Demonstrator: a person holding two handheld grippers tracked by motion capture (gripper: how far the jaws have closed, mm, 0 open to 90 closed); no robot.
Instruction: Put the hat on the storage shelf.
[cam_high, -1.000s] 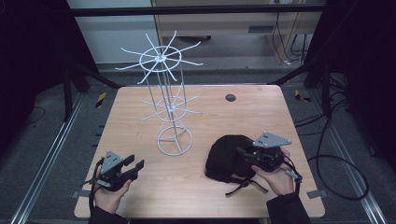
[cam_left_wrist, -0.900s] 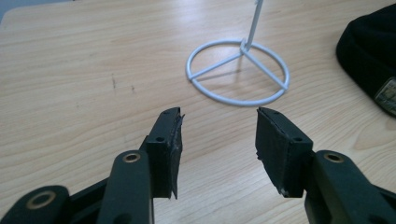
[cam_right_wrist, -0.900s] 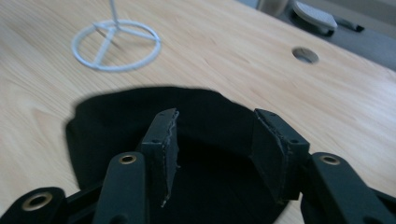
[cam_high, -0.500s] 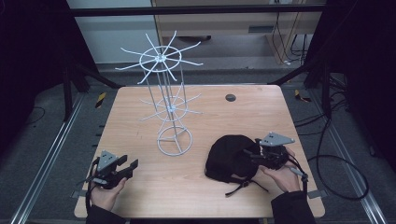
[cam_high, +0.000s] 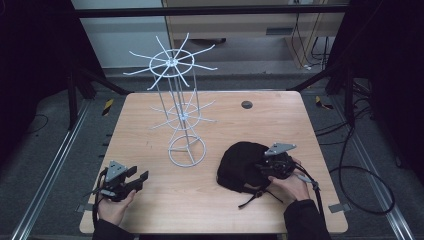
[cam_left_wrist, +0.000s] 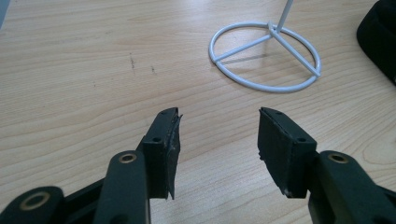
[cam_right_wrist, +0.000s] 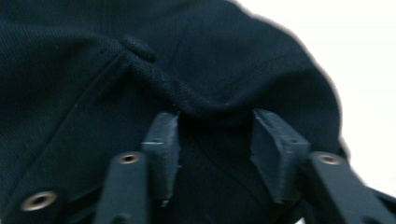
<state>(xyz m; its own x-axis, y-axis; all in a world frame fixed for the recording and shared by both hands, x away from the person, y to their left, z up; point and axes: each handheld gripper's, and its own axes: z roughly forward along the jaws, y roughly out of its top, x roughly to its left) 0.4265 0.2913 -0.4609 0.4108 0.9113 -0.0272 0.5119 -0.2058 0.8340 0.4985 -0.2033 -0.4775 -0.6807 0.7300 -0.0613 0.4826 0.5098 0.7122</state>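
Note:
A black cap (cam_high: 239, 161) lies on the wooden table (cam_high: 280, 125) at the right front, its strap trailing toward the near edge. My right gripper (cam_high: 259, 168) is pushed into the cap's right side. In the right gripper view the cap's fabric (cam_right_wrist: 93, 70) bulges into a fold between the jaws of the right gripper (cam_right_wrist: 215, 123), which stand apart and open. My left gripper (cam_high: 141, 176) rests at the left front, open, with bare wood between the jaws of the left gripper (cam_left_wrist: 218, 123).
A tall white wire rack (cam_high: 172, 62) with two tiers of radiating arms stands mid-table on a ring base (cam_high: 186, 150); that base (cam_left_wrist: 266, 65) lies ahead of the left gripper. A small dark disc (cam_high: 246, 104) sits near the far edge. Dark frame bars surround the table.
The right gripper has edged left, deeper into the cap. The left gripper has barely shifted and stays open.

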